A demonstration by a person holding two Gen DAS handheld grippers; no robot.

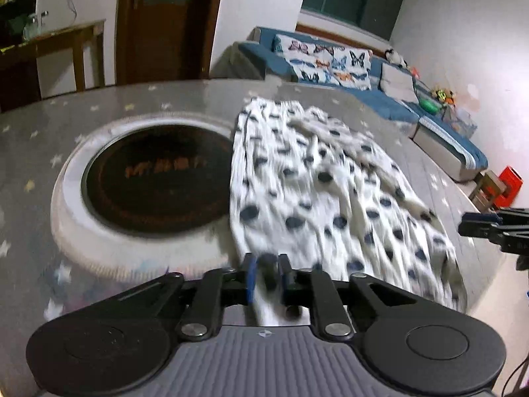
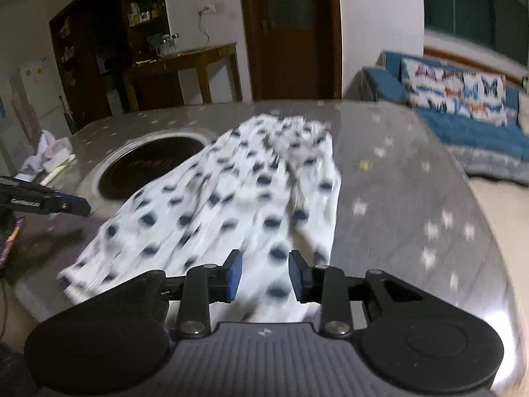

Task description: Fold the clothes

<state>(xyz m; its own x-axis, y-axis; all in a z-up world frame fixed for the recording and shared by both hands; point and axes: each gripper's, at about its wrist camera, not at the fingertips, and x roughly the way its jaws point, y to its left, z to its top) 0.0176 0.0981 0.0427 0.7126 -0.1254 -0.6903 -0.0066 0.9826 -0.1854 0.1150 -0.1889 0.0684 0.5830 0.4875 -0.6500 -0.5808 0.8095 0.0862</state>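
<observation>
A white garment with dark blue dots [image 1: 330, 182] lies spread lengthwise on the grey star-patterned table [image 1: 132, 99], one long edge beside the round dark hotplate [image 1: 158, 178]. My left gripper [image 1: 267, 278] hovers over the garment's near end. Its blue pads stand a little apart, cloth shows in the gap, and nothing is pinched. In the right wrist view the garment [image 2: 231, 198] runs away across the table [image 2: 413, 198]. My right gripper [image 2: 264, 278] is open above its near edge, with cloth visible under the gap. Each view shows the other gripper at its edge [image 1: 476, 228] [image 2: 76, 206].
The hotplate [image 2: 148, 165] has a raised pale rim. A crumpled white bag [image 2: 49, 155] lies at the table's left edge. Beyond the table stand a blue sofa [image 1: 380, 99] with a butterfly cushion [image 1: 330, 63], a wooden side table [image 2: 185, 69] and a brown door [image 2: 291, 33].
</observation>
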